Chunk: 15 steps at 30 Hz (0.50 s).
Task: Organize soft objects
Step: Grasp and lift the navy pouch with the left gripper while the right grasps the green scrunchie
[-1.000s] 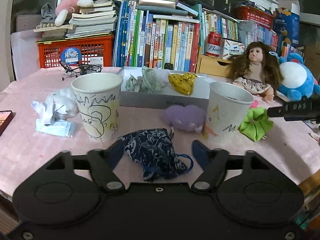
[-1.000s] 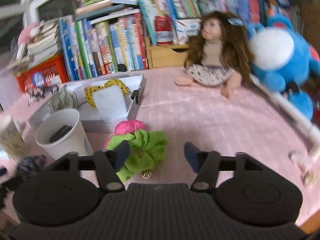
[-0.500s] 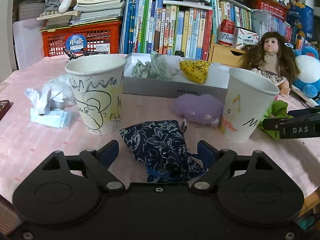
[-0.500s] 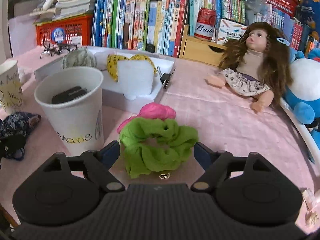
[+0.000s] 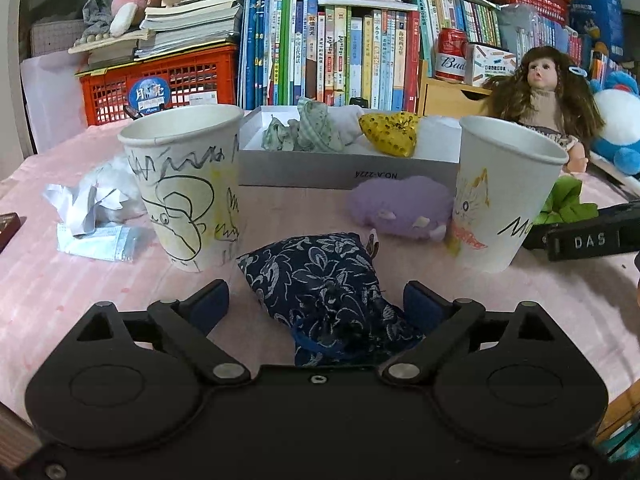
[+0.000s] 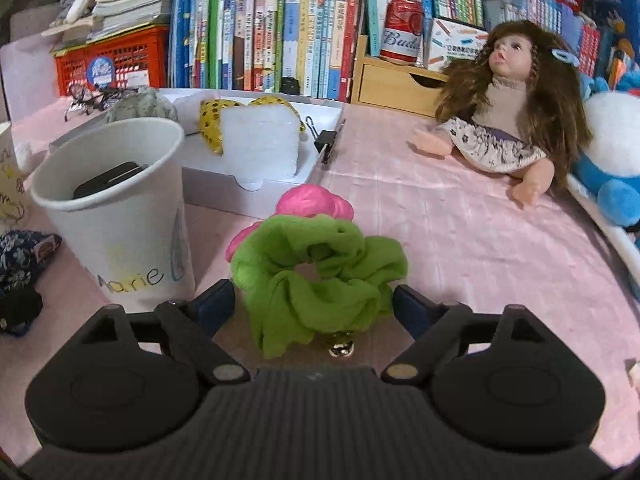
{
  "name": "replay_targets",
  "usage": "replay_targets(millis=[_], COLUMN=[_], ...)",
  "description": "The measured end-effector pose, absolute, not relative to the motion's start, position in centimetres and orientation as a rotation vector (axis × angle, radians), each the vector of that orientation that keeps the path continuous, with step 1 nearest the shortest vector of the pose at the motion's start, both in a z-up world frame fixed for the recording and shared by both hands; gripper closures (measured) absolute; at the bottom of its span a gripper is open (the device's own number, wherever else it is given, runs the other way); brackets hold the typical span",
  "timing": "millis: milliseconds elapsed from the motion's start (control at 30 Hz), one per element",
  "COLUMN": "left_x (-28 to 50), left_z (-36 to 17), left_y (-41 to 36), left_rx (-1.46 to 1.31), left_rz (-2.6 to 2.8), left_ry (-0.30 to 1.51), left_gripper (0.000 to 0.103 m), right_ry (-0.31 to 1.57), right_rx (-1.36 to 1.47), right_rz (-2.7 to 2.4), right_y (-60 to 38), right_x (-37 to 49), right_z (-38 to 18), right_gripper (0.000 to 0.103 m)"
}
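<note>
My left gripper point(image 5: 316, 304) is open, its fingers on either side of a dark blue floral pouch point(image 5: 320, 280) that lies on the pink cloth. My right gripper point(image 6: 314, 300) is open around a green scrunchie point(image 6: 316, 268) with a small gold bell; a pink scrunchie point(image 6: 312, 202) lies just behind it. A purple plush point(image 5: 404, 208) lies between the pouch and the white box point(image 5: 348, 168), which holds green cloth, a yellow sequin heart point(image 5: 390, 134) and a white foam block point(image 6: 260, 144).
Two paper cups flank the pouch: a scribbled one point(image 5: 186, 184) at left, one marked "Marie" point(image 6: 116, 208) at right holding a dark object. Crumpled tissue point(image 5: 88, 204) lies far left. A doll point(image 6: 508, 96), a blue plush, books and a red crate line the back.
Both grippers have moved forward and lower: the pouch now sits between the left fingers and the green scrunchie between the right fingers. Both stay open.
</note>
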<state>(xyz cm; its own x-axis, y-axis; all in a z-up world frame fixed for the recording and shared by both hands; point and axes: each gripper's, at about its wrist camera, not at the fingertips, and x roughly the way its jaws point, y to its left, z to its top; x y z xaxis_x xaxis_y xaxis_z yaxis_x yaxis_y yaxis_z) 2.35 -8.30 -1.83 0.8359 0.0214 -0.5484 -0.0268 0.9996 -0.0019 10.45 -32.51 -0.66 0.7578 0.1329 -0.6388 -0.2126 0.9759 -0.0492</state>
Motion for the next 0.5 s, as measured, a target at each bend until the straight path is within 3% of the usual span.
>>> replay_targets(millis=[500], left_x=[2.45], left_z=[-2.21], left_y=[-8.42], left_rx=[0.002], left_rz=[0.029], left_ry=[0.561], left_gripper=[0.006], right_ry=[0.687], right_rx=[-0.042], right_rz=[0.174], right_y=[-33.17], right_x=[10.87], right_z=[-1.20], right_gripper=[0.003])
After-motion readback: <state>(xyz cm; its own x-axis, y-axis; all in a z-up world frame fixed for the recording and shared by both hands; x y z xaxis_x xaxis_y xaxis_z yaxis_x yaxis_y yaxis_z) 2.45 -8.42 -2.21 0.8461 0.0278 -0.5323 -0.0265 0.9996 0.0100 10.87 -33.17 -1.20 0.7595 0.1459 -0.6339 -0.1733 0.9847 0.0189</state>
